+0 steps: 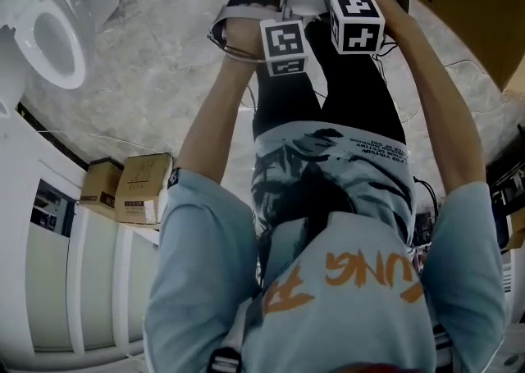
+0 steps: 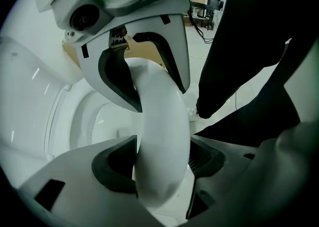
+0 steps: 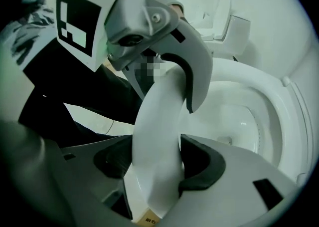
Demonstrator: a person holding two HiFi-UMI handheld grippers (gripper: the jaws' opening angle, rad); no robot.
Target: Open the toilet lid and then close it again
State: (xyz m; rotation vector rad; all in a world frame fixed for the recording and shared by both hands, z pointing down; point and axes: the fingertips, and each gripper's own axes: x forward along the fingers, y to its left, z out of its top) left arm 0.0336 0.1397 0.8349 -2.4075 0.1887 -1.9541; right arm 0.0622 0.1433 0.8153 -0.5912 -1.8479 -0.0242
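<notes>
At the far left a second toilet [image 1: 53, 39] stood with its seat bare, and two boxes [image 1: 127, 187] sat below it beside white panelling. The marble floor [image 1: 164, 76] between them and the person lay open. The left arm [image 1: 217, 109] reached straight forward and steeply down, its hand wrapped round the handle behind the marker cube. The left tongs [image 2: 162, 168] were pinching the lid [image 2: 159, 111]: its thick white rim ran up between the two dark pads, with both pads against it. The lid stood raised on edge, curving away from the left tongs toward the right tongs [image 3: 157, 168], which pinched the same rim just beside them, pads pressed on either face. The two marker cubes sat close together, almost touching. Right of the lid, in the right gripper view, the bowl [image 3: 239, 116] lay uncovered with clear room above its rim. The right arm [image 1: 435, 93] was stretched out parallel to the left arm, also angled down. Beyond it, at the far right, a brown carton [image 1: 467, 2] stood on the floor, well apart from the tongs.
</notes>
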